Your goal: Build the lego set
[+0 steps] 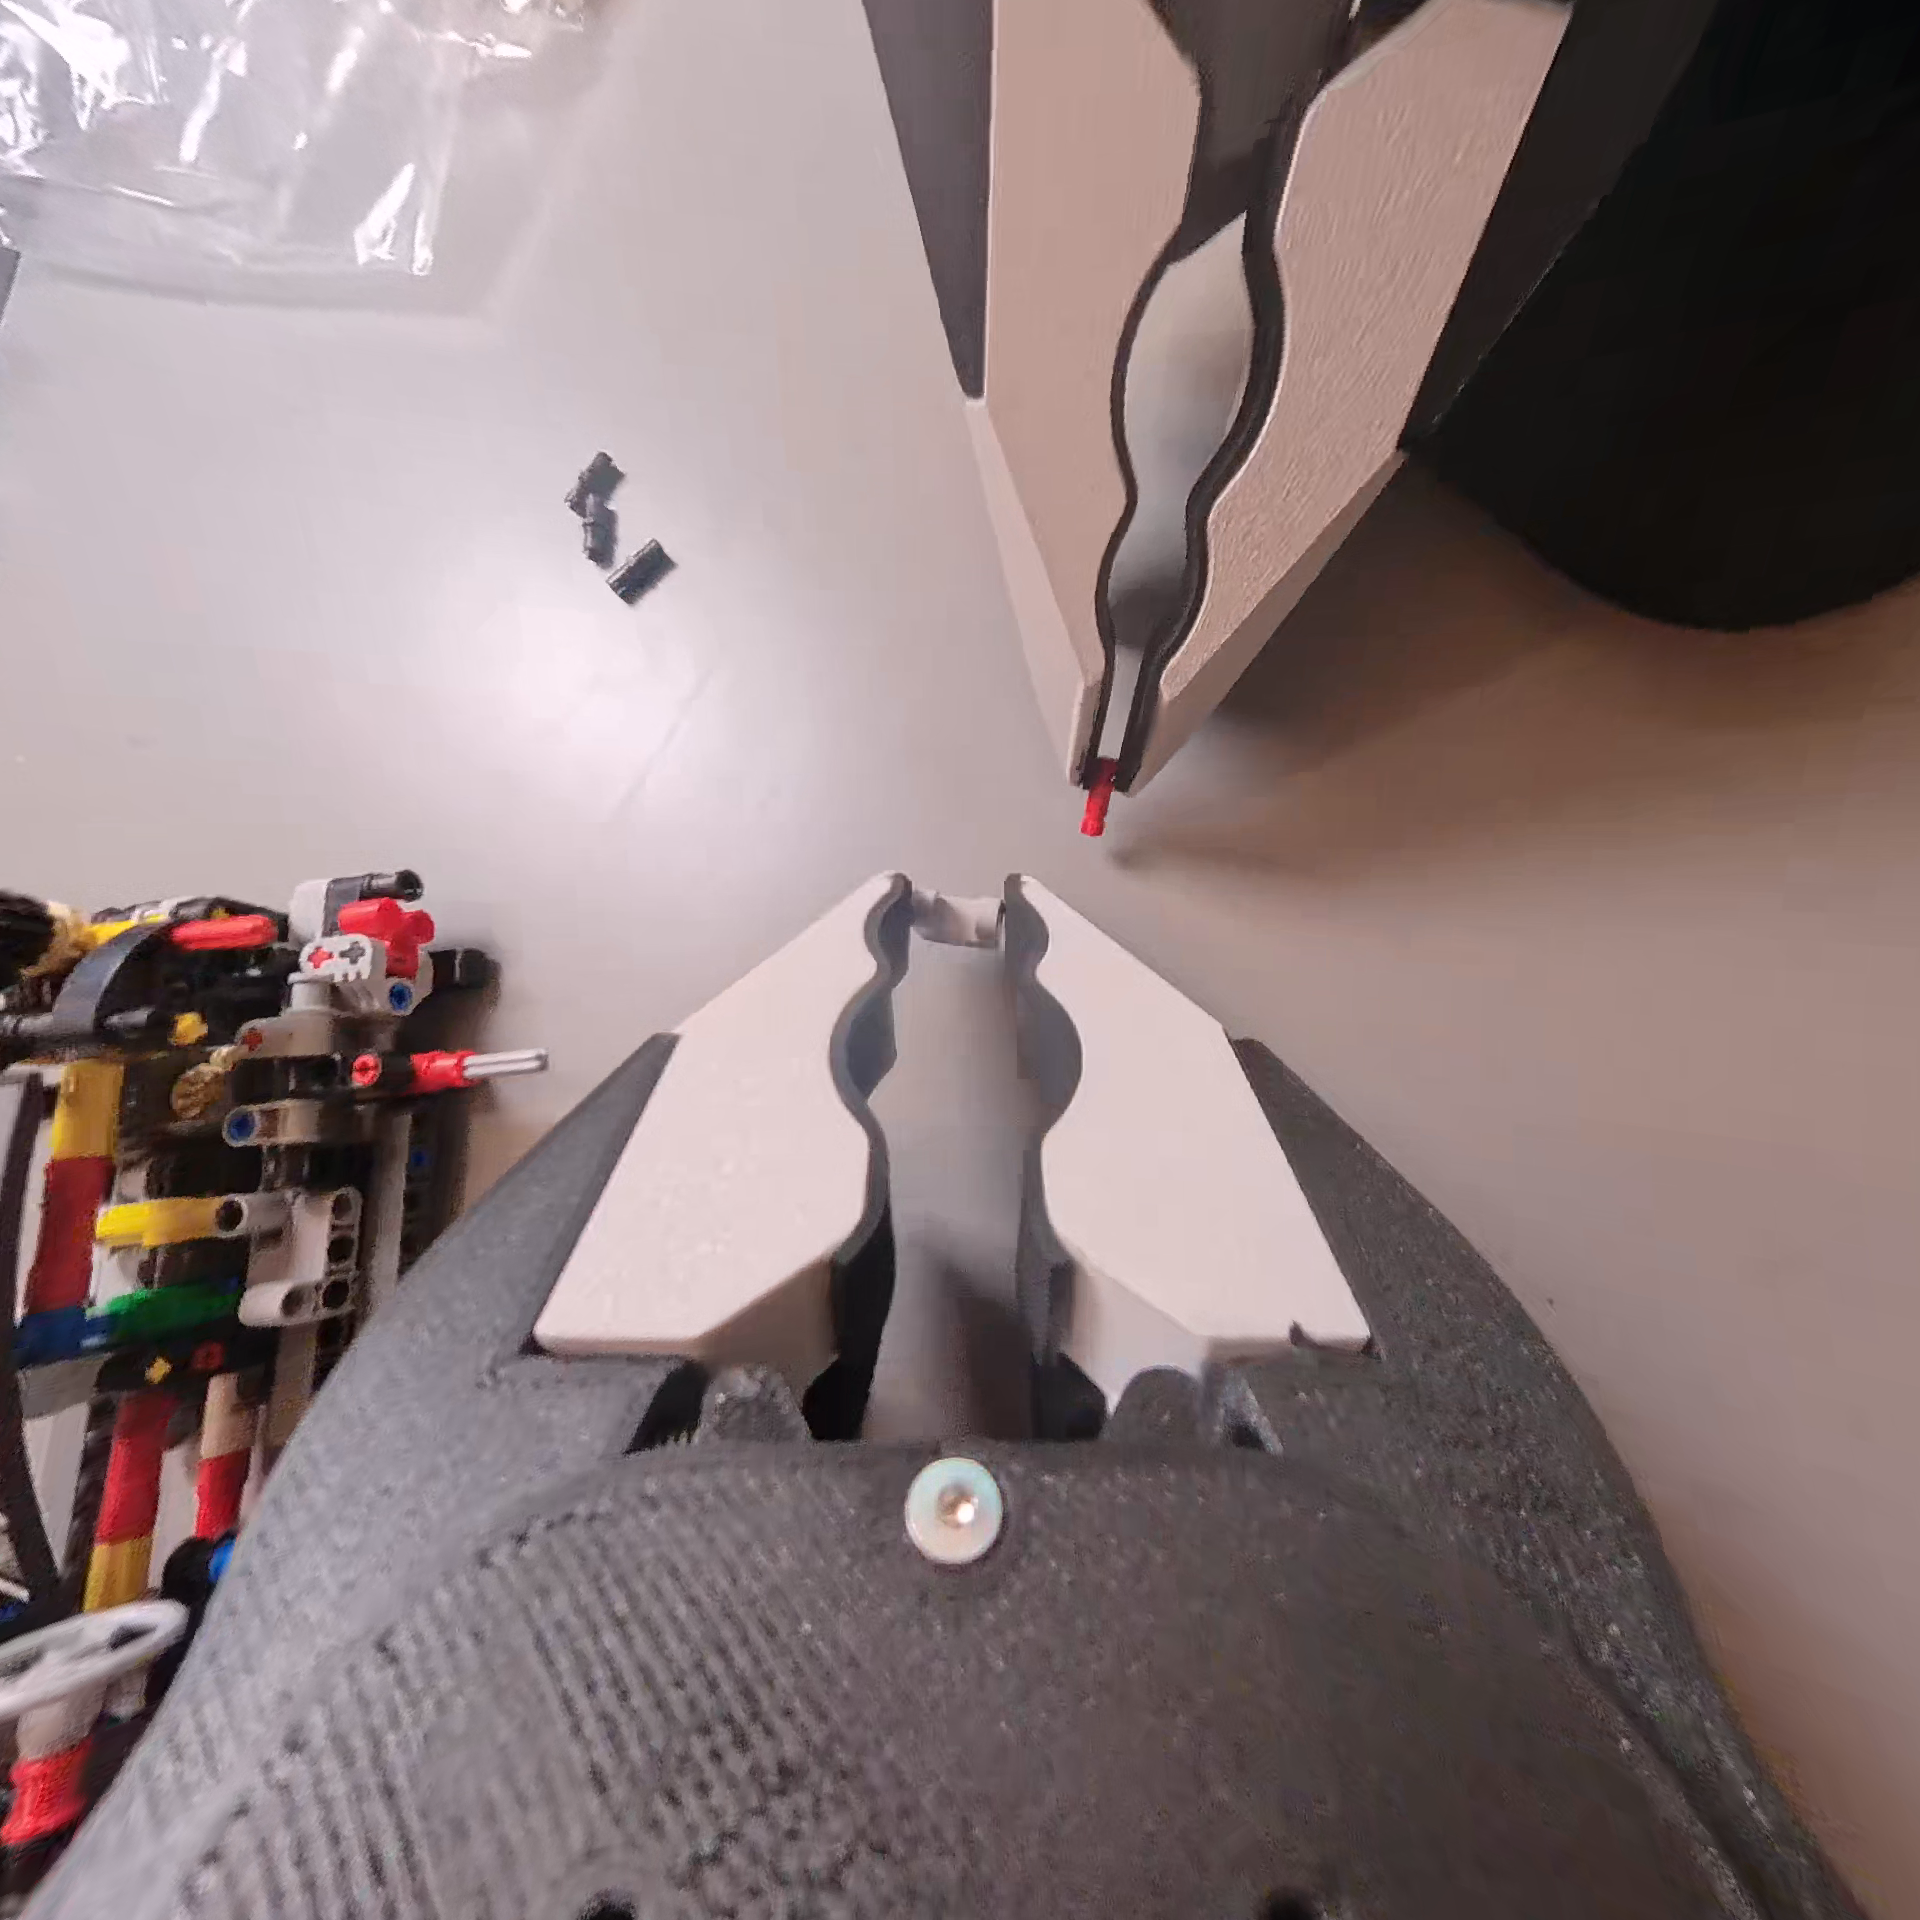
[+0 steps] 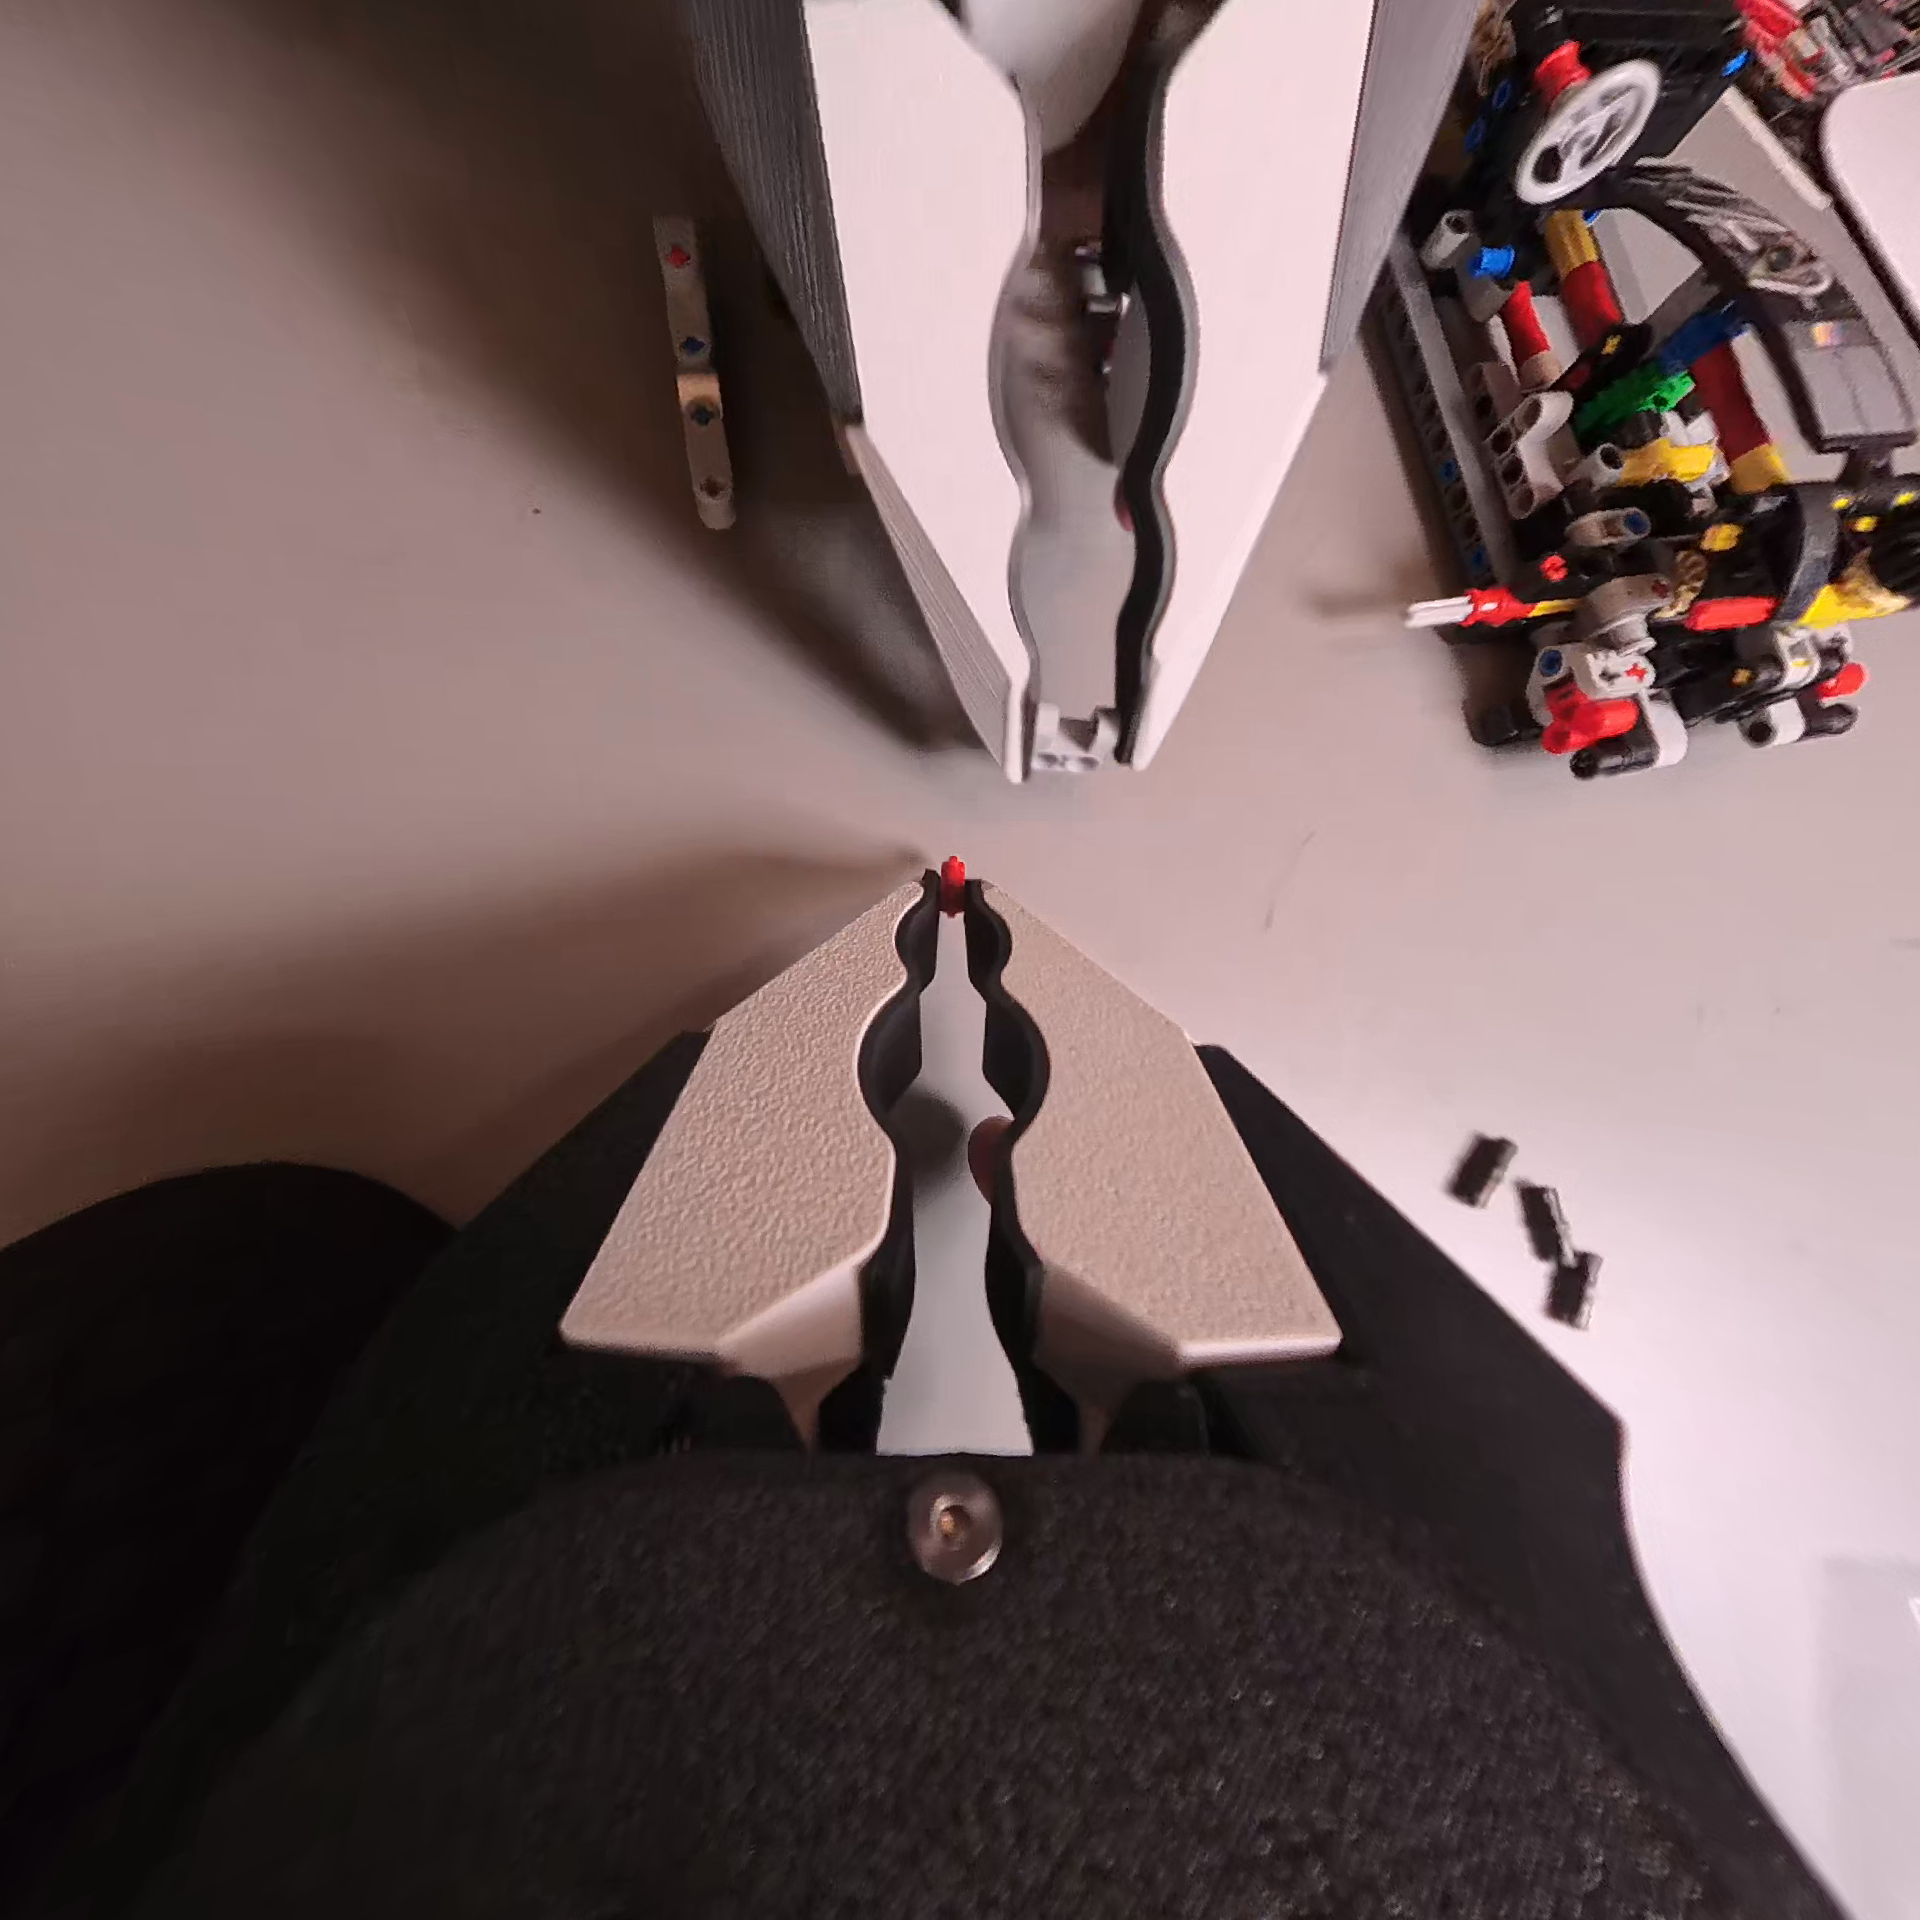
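Left gripper (image 1: 956,914) clamped on grey connector (image 1: 954,920); right gripper (image 2: 953,891) pinching red pin (image 2: 952,881), tips facing, near apart. 3 black pins (image 1: 615,525) beside model (image 1: 208,1143).

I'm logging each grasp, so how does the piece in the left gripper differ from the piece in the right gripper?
The left gripper holds a light grey connector, while the right gripper holds a red pin. The connector is wider and lies crosswise, spanning the gap between the fingertips; the pin is slim and points forward, sticking out past the tips. Both are small Lego parts pinched at the very fingertips, above the table.
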The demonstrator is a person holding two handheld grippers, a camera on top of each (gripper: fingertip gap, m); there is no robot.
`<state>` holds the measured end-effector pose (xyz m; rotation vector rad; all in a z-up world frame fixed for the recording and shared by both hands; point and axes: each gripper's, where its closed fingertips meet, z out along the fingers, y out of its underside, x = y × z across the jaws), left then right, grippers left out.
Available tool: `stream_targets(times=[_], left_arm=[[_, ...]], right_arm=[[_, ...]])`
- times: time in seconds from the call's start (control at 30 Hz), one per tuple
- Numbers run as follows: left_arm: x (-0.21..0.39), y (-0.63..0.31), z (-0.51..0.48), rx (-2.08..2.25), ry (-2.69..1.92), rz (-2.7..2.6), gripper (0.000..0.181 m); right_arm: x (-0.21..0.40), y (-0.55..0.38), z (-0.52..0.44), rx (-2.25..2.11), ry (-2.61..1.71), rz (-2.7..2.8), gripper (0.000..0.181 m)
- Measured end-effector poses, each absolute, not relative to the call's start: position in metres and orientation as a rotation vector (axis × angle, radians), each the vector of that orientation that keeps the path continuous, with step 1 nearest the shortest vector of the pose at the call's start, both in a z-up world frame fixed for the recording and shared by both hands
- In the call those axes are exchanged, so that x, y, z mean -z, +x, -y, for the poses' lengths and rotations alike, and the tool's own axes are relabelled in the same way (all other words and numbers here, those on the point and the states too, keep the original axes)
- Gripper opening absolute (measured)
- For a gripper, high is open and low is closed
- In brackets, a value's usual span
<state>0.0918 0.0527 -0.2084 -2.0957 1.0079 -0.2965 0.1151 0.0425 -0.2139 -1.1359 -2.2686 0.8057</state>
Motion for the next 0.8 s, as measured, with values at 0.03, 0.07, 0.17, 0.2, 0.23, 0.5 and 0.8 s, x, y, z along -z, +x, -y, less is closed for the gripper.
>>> stream_targets(times=[0.03, 0.07, 0.17, 0.2, 0.23, 0.5, 0.8], left_arm=[[0.199, 0.091, -0.046, 0.365, -2.073, -0.969, 0.016], [0.188, 0.092, -0.039, 0.454, -2.038, -0.918, 0.016], [0.153, 0.086, -0.013, 0.723, -1.925, -0.705, 0.016], [0.145, 0.083, -0.005, 0.803, -1.895, -0.628, 0.016], [0.139, 0.080, 0.004, 0.871, -1.868, -0.558, 0.016], [0.108, 0.060, 0.039, 1.264, -1.623, -0.135, 0.015], [0.087, 0.066, 0.045, 1.676, -1.393, 0.083, 0.014]], right_arm=[[0.213, 0.111, -0.041, -0.799, -1.121, 2.248, 0.003], [0.212, 0.107, -0.039, -0.797, -1.109, 2.237, 0.003], [0.213, 0.096, -0.031, -0.773, -1.056, 2.208, 0.003], [0.215, 0.093, -0.028, -0.749, -1.036, 2.213, 0.003], [0.220, 0.091, -0.026, -0.714, -1.016, 2.229, 0.003], [0.171, 0.075, -0.009, -0.906, -0.880, 2.010, 0.012], [0.091, 0.058, 0.058, -1.008, -0.559, 1.632, 0.015]])
